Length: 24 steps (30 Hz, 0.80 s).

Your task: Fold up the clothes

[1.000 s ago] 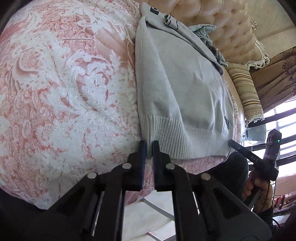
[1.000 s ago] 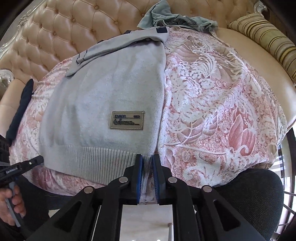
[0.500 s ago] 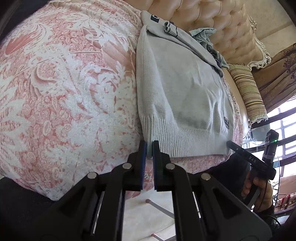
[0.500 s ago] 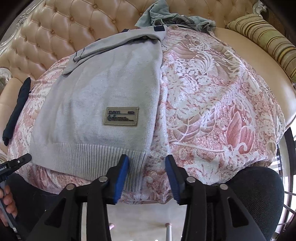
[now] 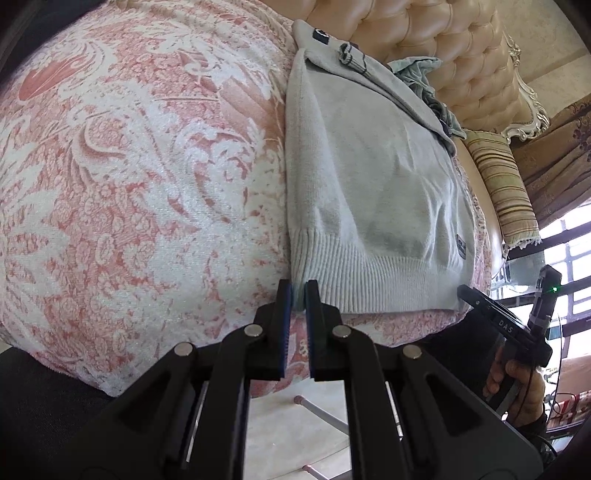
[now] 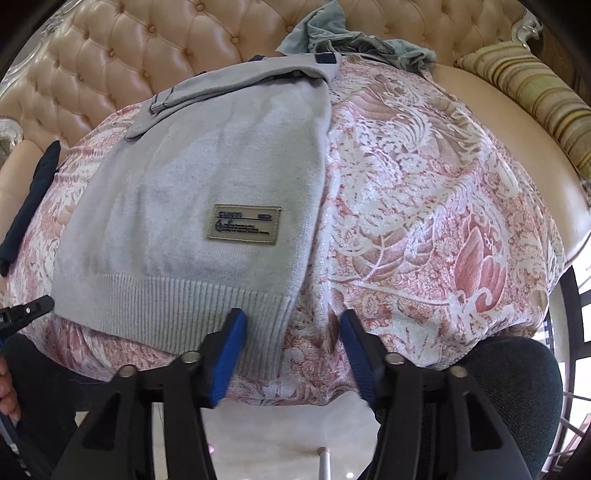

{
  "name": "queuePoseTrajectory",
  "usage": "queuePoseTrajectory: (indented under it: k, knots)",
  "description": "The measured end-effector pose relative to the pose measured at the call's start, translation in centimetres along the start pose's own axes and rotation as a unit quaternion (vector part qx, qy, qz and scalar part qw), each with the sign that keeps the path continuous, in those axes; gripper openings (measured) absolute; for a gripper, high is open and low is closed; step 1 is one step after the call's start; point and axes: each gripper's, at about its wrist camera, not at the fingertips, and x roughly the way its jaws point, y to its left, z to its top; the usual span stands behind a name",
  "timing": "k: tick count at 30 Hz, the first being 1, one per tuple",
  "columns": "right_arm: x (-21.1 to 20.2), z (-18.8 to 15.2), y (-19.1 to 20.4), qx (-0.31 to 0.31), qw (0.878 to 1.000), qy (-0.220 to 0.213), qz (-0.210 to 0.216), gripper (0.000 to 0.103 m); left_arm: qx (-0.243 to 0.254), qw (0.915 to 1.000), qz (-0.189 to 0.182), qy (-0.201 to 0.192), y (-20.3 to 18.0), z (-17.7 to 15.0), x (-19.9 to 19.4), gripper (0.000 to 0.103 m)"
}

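Observation:
A light grey knit sweater [image 5: 369,184] lies flat on the pink floral cover [image 5: 147,184], ribbed hem toward me, a sleeve folded across its top. My left gripper [image 5: 299,291] is shut on the hem's left corner. In the right wrist view the sweater [image 6: 203,184] shows a tan label patch [image 6: 243,225]. My right gripper [image 6: 291,317] stands over the hem's right corner. Its jaws are apart and closing, with the corner lying between them and the blue pads not pressing it.
A tufted beige sofa back [image 6: 129,55] rises behind the cover. A crumpled teal garment [image 6: 332,33] lies at the back, a striped cushion [image 6: 535,92] at the right and a dark garment [image 6: 29,206] at the left. A person's dark-trousered knee [image 6: 517,376] sits below the cover's front edge.
My right gripper opened from shut on the hem corner and let it go. The left gripper kept its pinch and did not move.

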Motion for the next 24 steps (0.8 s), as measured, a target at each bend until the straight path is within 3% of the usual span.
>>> queuePoseTrajectory:
  k: [5, 8, 11, 13, 14, 15, 17, 19, 21, 24]
  knots:
    - [-0.2, -0.1, 0.6, -0.01, 1.0, -0.002, 0.007, 0.029, 0.006, 0.9998, 0.016, -0.014, -0.1, -0.6, -0.9, 0.01]
    - [-0.7, -0.2, 0.2, -0.003, 1.0, -0.001, 0.03, 0.018, 0.046, 0.9975, 0.038, -0.04, -1.2, -1.3, -2.7, 0.01]
    - [-1.5, -0.3, -1.1, 0.016, 0.998, 0.0, 0.061, 0.018, 0.132, 0.9862, 0.077, -0.064, -3.3, -2.3, -4.7, 0.012]
    - [-2.1, -0.2, -2.1, 0.025, 0.997, 0.003, 0.067, 0.019, 0.191, 0.9723, 0.113, -0.073, -4.6, -3.2, -5.5, 0.021]
    - [-2.5, -0.2, -2.6, 0.03, 0.997, 0.002, 0.07, 0.019, 0.22, 0.9635, 0.131, -0.077, -5.2, -3.6, -5.9, 0.032]
    - [-3.0, -0.3, -3.1, 0.034, 0.997, 0.001, 0.073, 0.019, 0.256, 0.9512, 0.15, -0.085, -6.0, -4.3, -5.8, 0.041]
    - [-4.1, -0.6, -3.9, 0.035, 0.997, -0.004, 0.073, 0.019, 0.325, 0.9214, 0.187, -0.099, -7.6, -5.6, -5.7, 0.043]
    - [-5.1, -0.9, -4.6, 0.033, 0.997, -0.009, 0.073, 0.019, 0.395, 0.8833, 0.225, -0.114, -9.2, -7.1, -5.3, 0.043]
    - [-6.2, -1.1, -4.9, 0.012, 0.997, -0.014, 0.07, 0.02, 0.474, 0.8311, 0.265, -0.122, -10.6, -8.7, -3.5, 0.044]
    - [-7.6, -1.5, -4.1, -0.06, 0.996, -0.031, 0.054, 0.03, 0.578, 0.7403, 0.321, -0.12, -11.6, -11.3, 0.1, 0.044]
